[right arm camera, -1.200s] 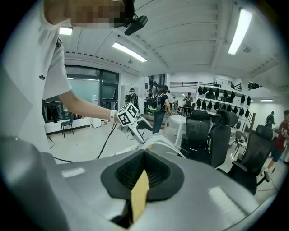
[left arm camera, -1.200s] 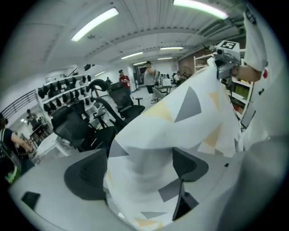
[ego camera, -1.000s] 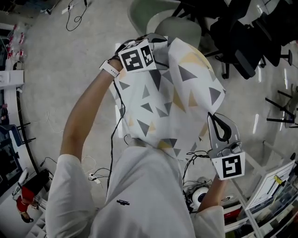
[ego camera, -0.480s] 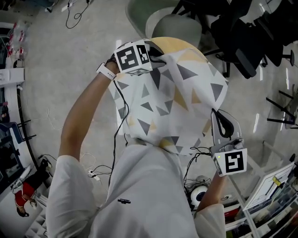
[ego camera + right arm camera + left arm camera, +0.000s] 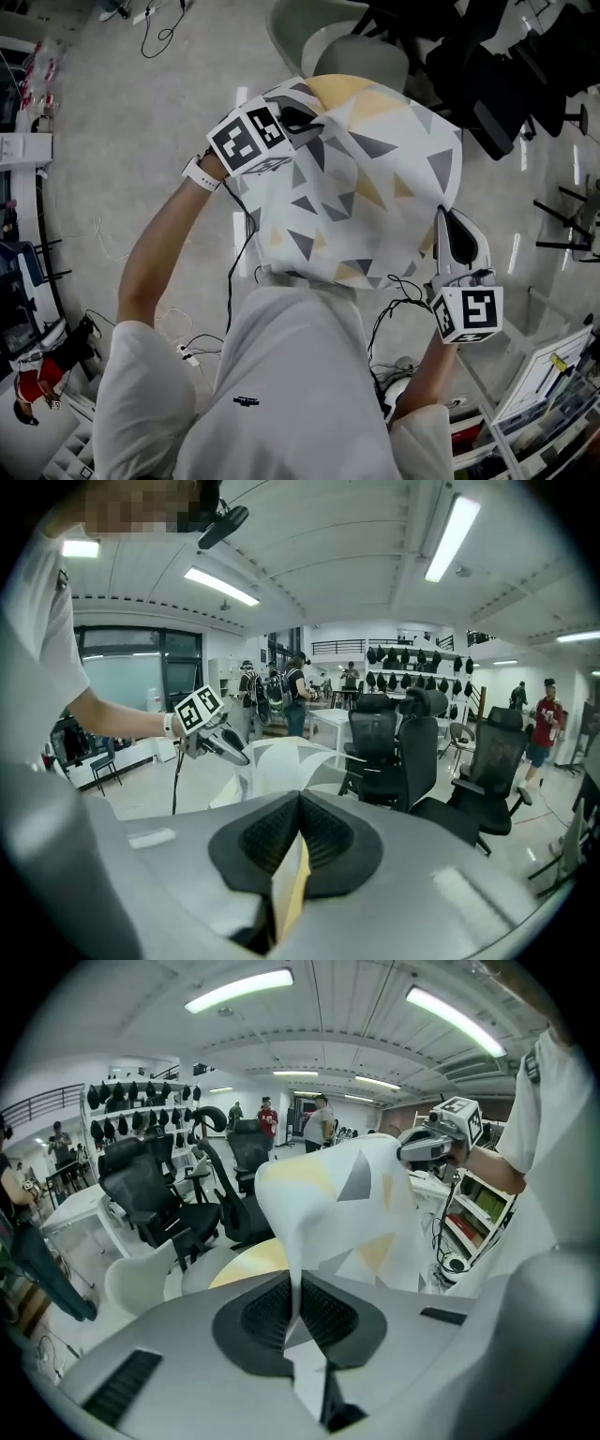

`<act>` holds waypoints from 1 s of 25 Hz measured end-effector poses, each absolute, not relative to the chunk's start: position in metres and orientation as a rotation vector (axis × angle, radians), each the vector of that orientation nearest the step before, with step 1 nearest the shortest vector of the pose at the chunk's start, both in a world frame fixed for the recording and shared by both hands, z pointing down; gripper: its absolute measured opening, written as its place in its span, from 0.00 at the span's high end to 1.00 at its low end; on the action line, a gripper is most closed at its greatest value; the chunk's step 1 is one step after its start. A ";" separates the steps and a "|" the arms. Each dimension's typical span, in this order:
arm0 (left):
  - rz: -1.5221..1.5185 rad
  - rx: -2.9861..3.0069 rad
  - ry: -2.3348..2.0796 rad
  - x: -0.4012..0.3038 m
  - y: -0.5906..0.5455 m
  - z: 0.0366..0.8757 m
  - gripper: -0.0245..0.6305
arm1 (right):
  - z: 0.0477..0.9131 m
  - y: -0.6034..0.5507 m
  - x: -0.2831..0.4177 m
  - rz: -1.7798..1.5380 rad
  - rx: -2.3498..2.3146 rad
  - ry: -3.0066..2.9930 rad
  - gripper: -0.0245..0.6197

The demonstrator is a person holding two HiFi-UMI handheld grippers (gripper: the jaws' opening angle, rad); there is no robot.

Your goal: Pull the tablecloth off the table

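Head view: tablecloth [image 5: 356, 187] is held aloft, stretched between left gripper [image 5: 302, 120] and right gripper [image 5: 450, 225]. Left gripper view: jaws, having just been closing, are clamped on the tablecloth's edge, above the round table [image 5: 246, 1265]. Right gripper view: jaws are shut on another edge.

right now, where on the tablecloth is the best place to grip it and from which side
Its hem, at two spread points, coming in from outside the table: the tablecloth drapes loosely, so only the edge offers a thin fold to pinch. The left hand-held gripper, jaws just closed, and the right hand-held gripper each pinch an edge fold.
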State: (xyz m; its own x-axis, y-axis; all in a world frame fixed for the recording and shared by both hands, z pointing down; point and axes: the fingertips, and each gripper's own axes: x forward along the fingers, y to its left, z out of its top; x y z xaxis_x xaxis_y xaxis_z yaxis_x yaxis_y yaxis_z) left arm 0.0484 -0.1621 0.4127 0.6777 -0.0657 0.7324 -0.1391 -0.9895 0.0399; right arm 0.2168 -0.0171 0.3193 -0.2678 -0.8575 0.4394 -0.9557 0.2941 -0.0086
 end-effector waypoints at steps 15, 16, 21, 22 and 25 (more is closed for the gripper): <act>1.031 2.835 -0.480 -0.033 -0.015 0.312 0.94 | 0.239 0.078 0.174 0.184 1.840 -2.165 0.94; 1.005 2.837 -0.499 -0.038 -0.003 0.308 0.94 | 0.234 0.087 0.171 0.168 1.847 -2.162 0.94; 0.897 2.859 -0.562 -0.059 0.049 0.287 0.94 | 0.210 0.130 0.151 0.067 1.887 -2.145 0.93; 0.873 2.862 -0.578 -0.063 0.060 0.284 0.94 | 0.205 0.139 0.148 0.051 1.897 -2.143 0.92; 0.811 2.861 -0.628 -0.071 0.094 0.276 0.94 | 0.196 0.167 0.141 0.028 1.915 -2.137 0.92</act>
